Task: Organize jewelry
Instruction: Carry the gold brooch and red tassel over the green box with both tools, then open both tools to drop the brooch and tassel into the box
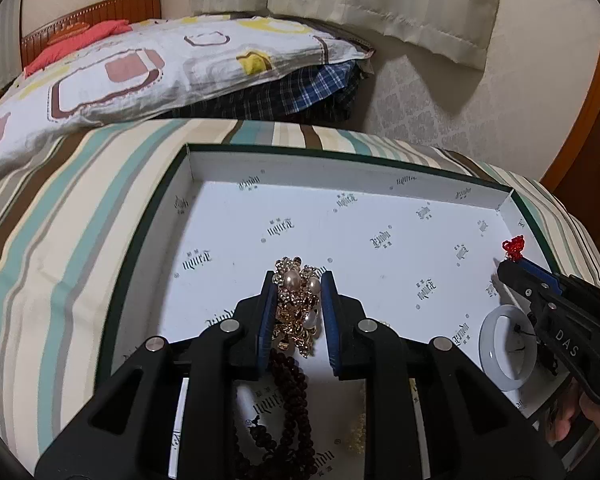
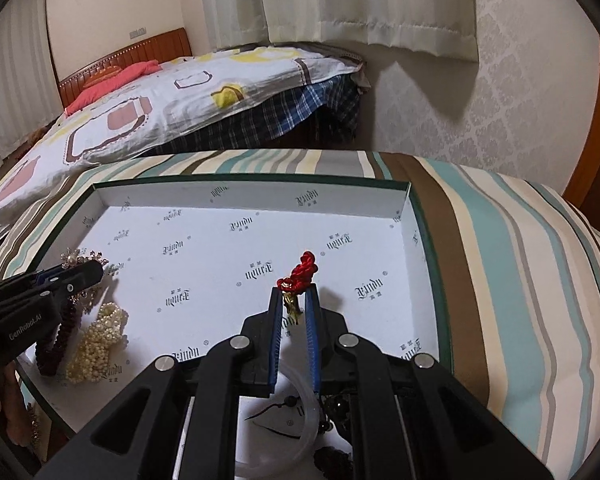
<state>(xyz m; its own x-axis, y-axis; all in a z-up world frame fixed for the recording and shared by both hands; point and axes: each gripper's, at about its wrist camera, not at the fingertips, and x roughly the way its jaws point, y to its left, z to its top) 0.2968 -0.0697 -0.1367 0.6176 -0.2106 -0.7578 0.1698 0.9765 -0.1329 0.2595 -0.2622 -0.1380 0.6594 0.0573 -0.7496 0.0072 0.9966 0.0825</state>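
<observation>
A shallow white box (image 1: 284, 164) (image 2: 252, 190) with a dark green rim lies on a striped bed cover. My left gripper (image 1: 298, 280) is shut on a gold brooch with pearls (image 1: 296, 300), held just above the box floor at its left part. Dark wooden bead strands (image 1: 292, 396) lie beneath it. My right gripper (image 2: 296, 290) is shut on a red knotted cord charm (image 2: 300, 272) with a small gold piece hanging between the pads, over the box's right part. In the left wrist view the right gripper (image 1: 510, 260) shows with the red charm (image 1: 513, 247).
A pale jade bangle (image 1: 490, 354) (image 2: 300, 400) lies under the right gripper. A white pearl bracelet (image 2: 100, 344) and dark red beads (image 2: 60, 344) lie at the box's left. The striped cover (image 2: 520, 280) surrounds the box; a bed with a patterned quilt (image 1: 160, 64) stands behind.
</observation>
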